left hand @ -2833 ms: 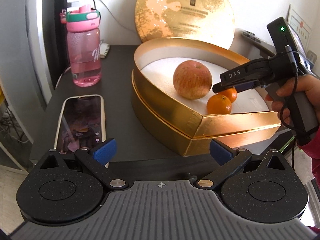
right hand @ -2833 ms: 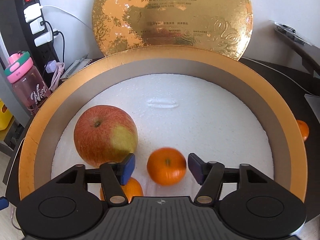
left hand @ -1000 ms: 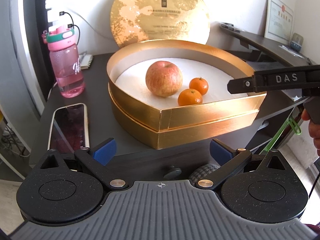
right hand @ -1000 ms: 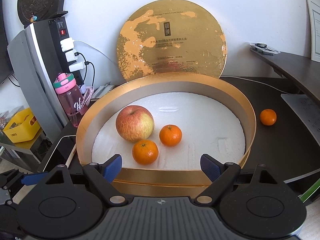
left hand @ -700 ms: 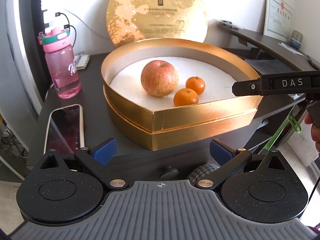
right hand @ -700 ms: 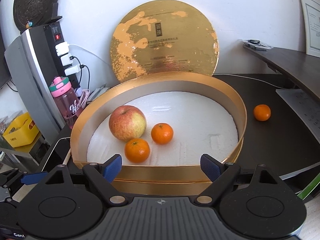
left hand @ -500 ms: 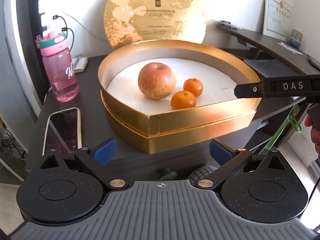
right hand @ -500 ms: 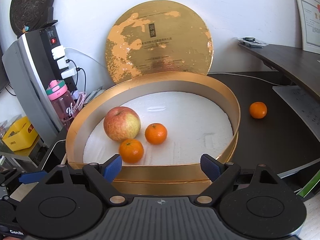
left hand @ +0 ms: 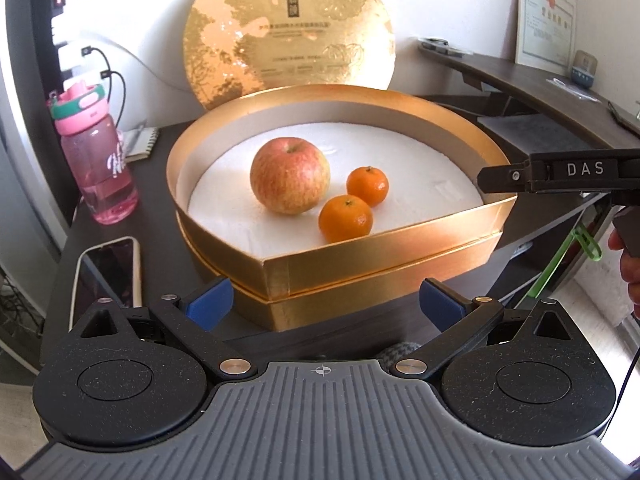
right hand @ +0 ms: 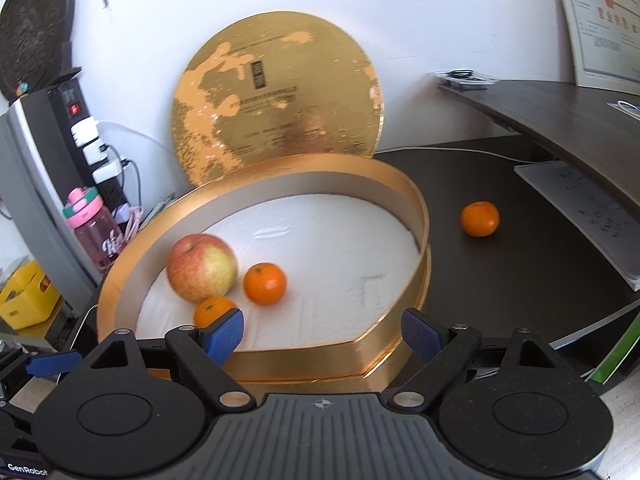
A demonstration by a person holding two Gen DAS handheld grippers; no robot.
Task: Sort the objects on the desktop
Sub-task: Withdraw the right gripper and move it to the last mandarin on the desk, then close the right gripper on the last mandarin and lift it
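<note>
One loose mandarin [right hand: 479,219] lies beyond right tool [right hand: 322,332].

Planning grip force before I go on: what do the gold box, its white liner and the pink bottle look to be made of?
Gold box: likely foil-faced cardboard, with a metallic sheen and a folded corner seam. White liner: probably foam, matte and finely grained. Pink bottle: apparently clear tinted plastic, see-through with an opaque lid.

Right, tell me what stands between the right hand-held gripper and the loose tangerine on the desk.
Nothing visible does. The tangerine sits alone on bare desk, right of the gold box; the open right hand-held gripper has a clear line past the box's corner.
</note>
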